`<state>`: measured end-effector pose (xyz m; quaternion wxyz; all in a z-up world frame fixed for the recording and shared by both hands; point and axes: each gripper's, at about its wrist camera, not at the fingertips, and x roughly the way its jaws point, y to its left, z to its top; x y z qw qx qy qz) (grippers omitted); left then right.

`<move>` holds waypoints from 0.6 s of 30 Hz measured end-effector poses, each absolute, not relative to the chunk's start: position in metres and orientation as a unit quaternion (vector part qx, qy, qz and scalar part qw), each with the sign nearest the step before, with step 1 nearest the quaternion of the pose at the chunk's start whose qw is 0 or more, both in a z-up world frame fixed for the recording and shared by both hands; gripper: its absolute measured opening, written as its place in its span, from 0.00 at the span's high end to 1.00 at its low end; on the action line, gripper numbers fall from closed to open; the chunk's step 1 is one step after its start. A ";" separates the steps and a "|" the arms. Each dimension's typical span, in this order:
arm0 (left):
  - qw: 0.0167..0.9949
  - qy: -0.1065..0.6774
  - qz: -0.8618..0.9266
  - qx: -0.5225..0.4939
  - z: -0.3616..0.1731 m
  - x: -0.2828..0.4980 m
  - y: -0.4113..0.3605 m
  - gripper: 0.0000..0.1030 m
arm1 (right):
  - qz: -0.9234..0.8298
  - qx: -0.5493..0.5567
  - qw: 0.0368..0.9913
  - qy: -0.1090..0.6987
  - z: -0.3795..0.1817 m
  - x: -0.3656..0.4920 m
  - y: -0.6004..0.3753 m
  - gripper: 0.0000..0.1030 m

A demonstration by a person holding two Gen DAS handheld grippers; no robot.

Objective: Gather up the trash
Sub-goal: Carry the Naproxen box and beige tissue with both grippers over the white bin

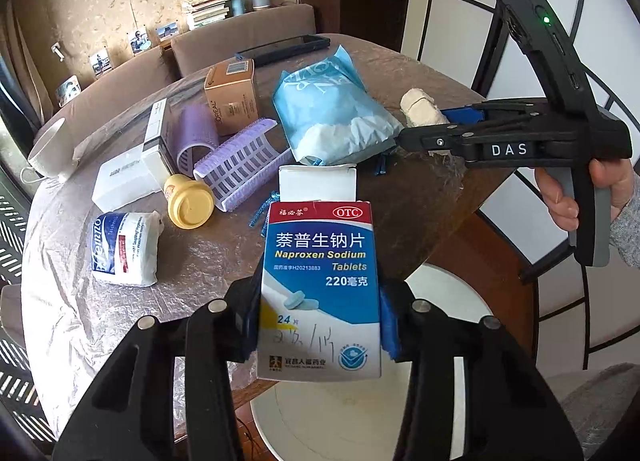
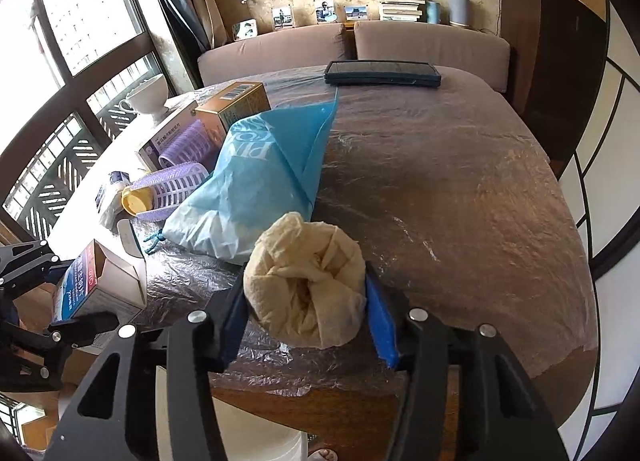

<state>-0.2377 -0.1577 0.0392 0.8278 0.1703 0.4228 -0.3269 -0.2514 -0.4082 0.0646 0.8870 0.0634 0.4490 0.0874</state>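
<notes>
Below the table (image 1: 120, 321) edge at six o'clock waits a white bin (image 1: 440, 301); left gripper (image 1: 318, 325) clamping the medicine box (image 1: 320, 281) and right gripper (image 2: 306, 313) clamping crumpled tissue (image 2: 308, 281) should centre over it before releasing.

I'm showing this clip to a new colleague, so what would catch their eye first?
The naproxen box, flap open, sits clamped in the left tongs over the table's near edge, above a white bin. The right tongs grip a crumpled cream wad. Behind both lies a big blue bag amid clutter.
</notes>
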 end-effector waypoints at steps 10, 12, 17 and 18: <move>0.845 0.423 -0.303 0.123 0.056 -0.251 -0.151 0.54 | 0.092 0.063 0.893 0.436 0.093 -0.282 -0.404 0.50; 0.847 0.426 -0.299 0.112 0.058 -0.255 -0.149 0.54 | 0.099 0.062 0.893 0.435 0.096 -0.289 -0.400 0.50; 0.852 0.427 -0.287 0.097 0.064 -0.266 -0.142 0.54 | 0.121 0.059 0.891 0.435 0.105 -0.309 -0.387 0.50; 0.853 0.427 -0.284 0.094 0.065 -0.269 -0.141 0.54 | 0.127 0.059 0.889 0.435 0.107 -0.313 -0.384 0.50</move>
